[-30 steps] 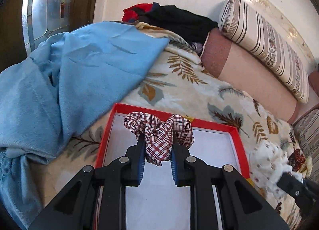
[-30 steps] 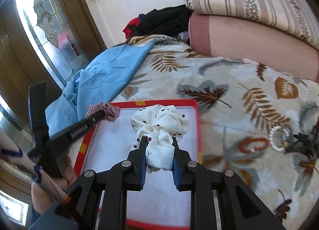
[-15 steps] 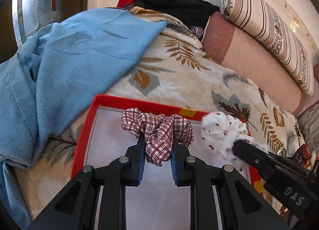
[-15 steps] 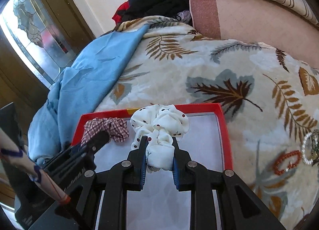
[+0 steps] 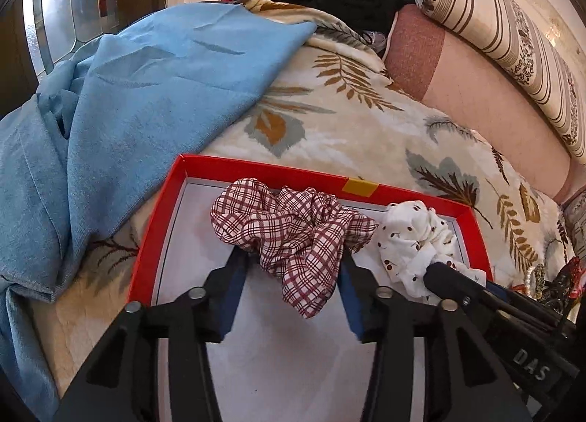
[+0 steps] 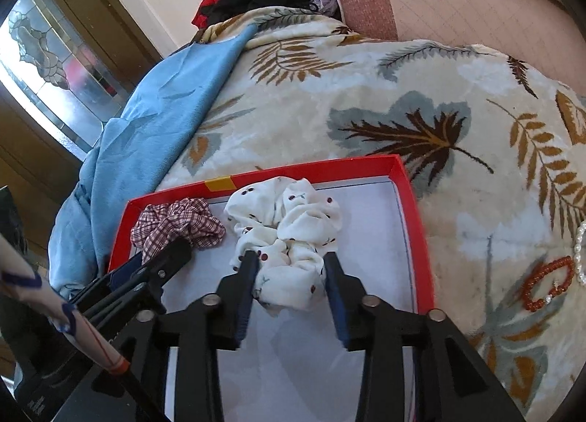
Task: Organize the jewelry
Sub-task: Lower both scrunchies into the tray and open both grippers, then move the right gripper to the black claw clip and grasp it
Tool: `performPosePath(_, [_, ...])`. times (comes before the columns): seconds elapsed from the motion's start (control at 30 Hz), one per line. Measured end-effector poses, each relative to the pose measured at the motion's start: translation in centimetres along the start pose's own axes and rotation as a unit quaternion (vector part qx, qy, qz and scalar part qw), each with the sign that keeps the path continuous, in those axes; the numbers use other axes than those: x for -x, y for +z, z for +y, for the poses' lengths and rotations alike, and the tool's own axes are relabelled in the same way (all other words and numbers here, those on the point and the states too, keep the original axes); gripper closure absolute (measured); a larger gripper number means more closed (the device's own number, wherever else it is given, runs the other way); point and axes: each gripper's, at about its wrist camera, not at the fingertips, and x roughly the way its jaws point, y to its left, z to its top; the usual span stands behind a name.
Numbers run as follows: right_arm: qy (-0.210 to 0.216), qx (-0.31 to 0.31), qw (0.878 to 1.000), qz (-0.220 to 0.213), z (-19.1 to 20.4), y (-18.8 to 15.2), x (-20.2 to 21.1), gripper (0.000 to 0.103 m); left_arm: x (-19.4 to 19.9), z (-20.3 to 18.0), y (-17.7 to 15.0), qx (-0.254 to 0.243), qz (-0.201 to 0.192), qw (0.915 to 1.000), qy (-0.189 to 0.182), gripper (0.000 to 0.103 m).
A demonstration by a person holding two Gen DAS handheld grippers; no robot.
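Both scrunchies lie in the red tray (image 5: pixel 157 224) at its far rim: plaid scrunchie (image 5: pixel 293 235) left, white scrunchie (image 6: pixel 285 224) right. Left hand-held gripper (image 5: pixel 293 268) and right hand-held gripper (image 6: pixel 289 268) have just been opening, fabric loose between the jaws. Soft, light, non-slip; pinch a bunched fold.

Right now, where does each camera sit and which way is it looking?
Left wrist: on the left tool, looking down at the checked scrunchie in the red tray.
Right wrist: on the right tool, looking down at the white scrunchie; a sleeve shows.
Shared: tray, both scrunchies, blue cloth; each sees the other tool.
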Motion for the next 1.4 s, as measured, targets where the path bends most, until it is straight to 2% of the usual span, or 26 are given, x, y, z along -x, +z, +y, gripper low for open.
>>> performPosePath(0.3, [0.033, 0.003, 0.999, -0.008, 0.0, -0.5, 2.6, 0.056, 1.1, -0.2, 0.1, 0.001, -0.018, 0.9998, 0.005, 0.048])
performPosePath(0.57, [0.055, -0.010, 0.998, -0.015, -0.8, -1.9, 5.2, 0.056, 3.1, 0.0, 0.2, 0.014, -0.052, 0.9986, -0.001, 0.047])
performPosePath(0.9, [0.056, -0.025, 0.998, -0.026, -3.1, -3.5, 8.0, 0.056, 4.6, -2.6, -0.5, -0.012, -0.078, 0.9969, -0.007, 0.046])
performPosePath(1.2, [0.043, -0.043, 0.997, -0.038, -7.5, -5.8, 11.9, 0.056, 7.2, -6.9, -2.5, -0.051, -0.107, 0.9921, -0.039, 0.046])
performPosePath(1.4, [0.021, -0.050, 0.997, -0.054, -12.0, -8.2, 15.5, 0.056, 8.8, -10.9, -5.5, -0.069, -0.106, 0.9878, -0.092, 0.046])
